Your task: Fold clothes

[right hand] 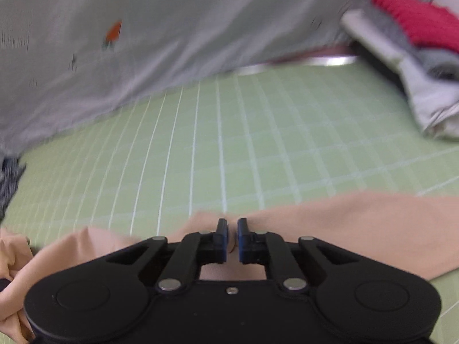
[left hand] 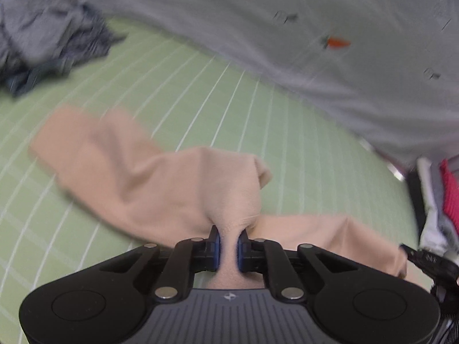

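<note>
Peach knit garment (left hand: 160, 189) on green grid mat (left hand: 258, 120): pinched in left gripper (left hand: 228, 243); right gripper (right hand: 232, 236) closed at cloth edge, hold unclear. Folding underway; next needs lifting fabric across.

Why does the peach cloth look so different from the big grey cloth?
The peach cloth is plain; the grey cloth has small marks, one orange. The peach cloth is bunched and pinched in the left gripper; the grey cloth lies spread out with no gripper on it. The peach cloth sits near the grippers; the grey cloth lies across the far side. Both rest on the green mat.
</note>
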A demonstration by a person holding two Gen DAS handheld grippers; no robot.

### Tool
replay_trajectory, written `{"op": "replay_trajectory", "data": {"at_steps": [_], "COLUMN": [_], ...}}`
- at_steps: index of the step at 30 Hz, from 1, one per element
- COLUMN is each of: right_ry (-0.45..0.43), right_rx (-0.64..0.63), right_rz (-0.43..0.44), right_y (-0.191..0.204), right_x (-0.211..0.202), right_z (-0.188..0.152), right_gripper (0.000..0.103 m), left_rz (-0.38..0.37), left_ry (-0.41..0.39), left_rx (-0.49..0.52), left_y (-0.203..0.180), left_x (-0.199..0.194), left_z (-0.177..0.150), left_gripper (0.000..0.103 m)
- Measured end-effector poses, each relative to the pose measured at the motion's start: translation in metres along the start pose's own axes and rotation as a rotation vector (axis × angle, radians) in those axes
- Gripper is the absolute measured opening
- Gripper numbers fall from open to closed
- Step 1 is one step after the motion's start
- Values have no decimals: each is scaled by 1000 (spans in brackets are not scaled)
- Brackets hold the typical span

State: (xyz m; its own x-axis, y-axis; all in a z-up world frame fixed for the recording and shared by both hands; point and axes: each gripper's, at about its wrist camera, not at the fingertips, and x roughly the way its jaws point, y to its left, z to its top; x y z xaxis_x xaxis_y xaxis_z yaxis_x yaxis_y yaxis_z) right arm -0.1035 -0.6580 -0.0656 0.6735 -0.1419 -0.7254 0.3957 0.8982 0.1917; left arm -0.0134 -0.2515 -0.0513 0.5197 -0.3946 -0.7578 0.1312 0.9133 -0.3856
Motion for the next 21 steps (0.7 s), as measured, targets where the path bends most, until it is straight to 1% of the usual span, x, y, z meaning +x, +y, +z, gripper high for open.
{"op": "replay_trajectory", "data": {"at_steps": [1,4,5,6,7,8,9,10,11,13,14,16,17,18,19,20,21], "right_ry": [-39,-192,-236,-262,-269,-260,-221,-170,-97,36,73,98,90,80,60,37,15], "right_rx": [4,11,8,5,1,-8,-28,-47,-67,-84,-84,-82,-77,-75,-79,-84,-92], "right_rz": [-7,-16,-20,-26,-32,-41,-53,-66,-81,-112,-127,-134,-137,-141,-147,-153,-153], "right_y": [-2,-10,-13,-17,-20,-23,-25,-26,-27,-28,-28,-27,-27,-26,-25,-24,-22], "right_x": [-9,-52,-66,-77,-84,-87,-82,-76,-64,-44,-39,-38,-40,-42,-45,-47,-50], "right_z": [6,23,24,22,17,10,-1,-14,-29,-59,-69,-79,-76,-73,-68,-63,-57], "right_gripper": [7,7,7,7,7,7,7,8,8,9,9,14,16,21,27,31,36], "left_rz": [-16,-83,-96,-99,-88,-63,-28,14,56,99,99,98,97,99,101,95,90], "left_ry": [-32,-147,-174,-179,-161,-129,-86,-26,41,132,125,110,102,90,78,55,32], "left_rx": [6,38,56,66,70,66,57,47,39,23,19,9,5,22,38,51,63], "left_y": [-6,-25,-30,-33,-33,-31,-27,-20,-12,2,4,7,9,6,3,0,-4], "left_x": [-5,-28,-35,-38,-38,-32,-23,-11,1,15,12,6,3,-1,-5,-9,-13], "left_z": [8,22,23,22,17,11,2,-8,-19,-38,-37,-36,-35,-30,-25,-20,-15], "left_gripper": [11,11,11,12,12,12,12,12,12,13,18,19,22,25,26,28,32]}}
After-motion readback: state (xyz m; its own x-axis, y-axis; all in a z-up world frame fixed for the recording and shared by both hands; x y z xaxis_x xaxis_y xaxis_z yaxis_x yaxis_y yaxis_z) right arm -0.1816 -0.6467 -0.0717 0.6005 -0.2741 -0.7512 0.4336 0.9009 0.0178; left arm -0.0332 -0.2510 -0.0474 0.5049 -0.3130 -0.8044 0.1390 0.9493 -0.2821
